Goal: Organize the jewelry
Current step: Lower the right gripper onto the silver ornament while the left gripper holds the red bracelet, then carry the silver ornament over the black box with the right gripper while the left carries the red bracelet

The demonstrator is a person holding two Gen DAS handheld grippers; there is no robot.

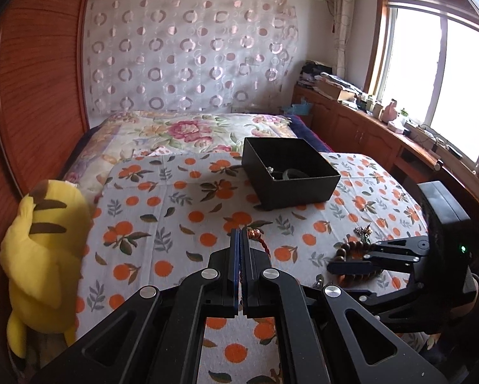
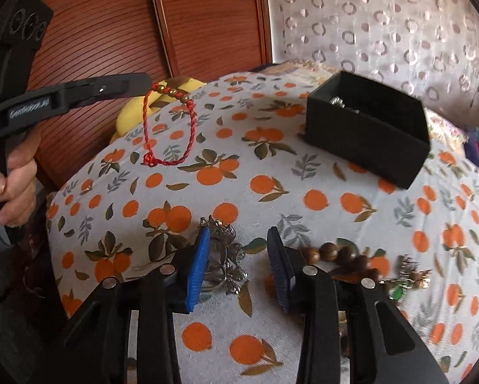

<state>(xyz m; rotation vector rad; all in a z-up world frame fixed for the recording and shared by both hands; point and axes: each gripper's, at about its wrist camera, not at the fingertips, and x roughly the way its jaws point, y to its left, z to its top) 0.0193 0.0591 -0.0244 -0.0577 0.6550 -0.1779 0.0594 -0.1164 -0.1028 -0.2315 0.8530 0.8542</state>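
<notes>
The left claw [image 2: 143, 80] is clamped shut on a red cord bracelet [image 2: 167, 128], which dangles from its tip above the orange-print bedspread [image 2: 271, 198], well short of the black box [image 2: 367, 134] further up the bed. To finish this step well, I'd say the bracelet should be carried over the open top of the box and lowered until the loop sits inside the walls before letting go, since a hanging cord could easily snag on the rim. The right claw [image 2: 236, 265] stands partly open and low over the bed, its blue pads either side of a silver chain piece [image 2: 226, 256], not yet pinching it; wooden beads [image 2: 345, 256] lie just beside it. From the left wrist, the closed fingers hide most of the bracelet. The box holds something metallic and a dark ring, hard to identify. The small green and gold bits [image 2: 405, 275] beyond the beads are blurred.
</notes>
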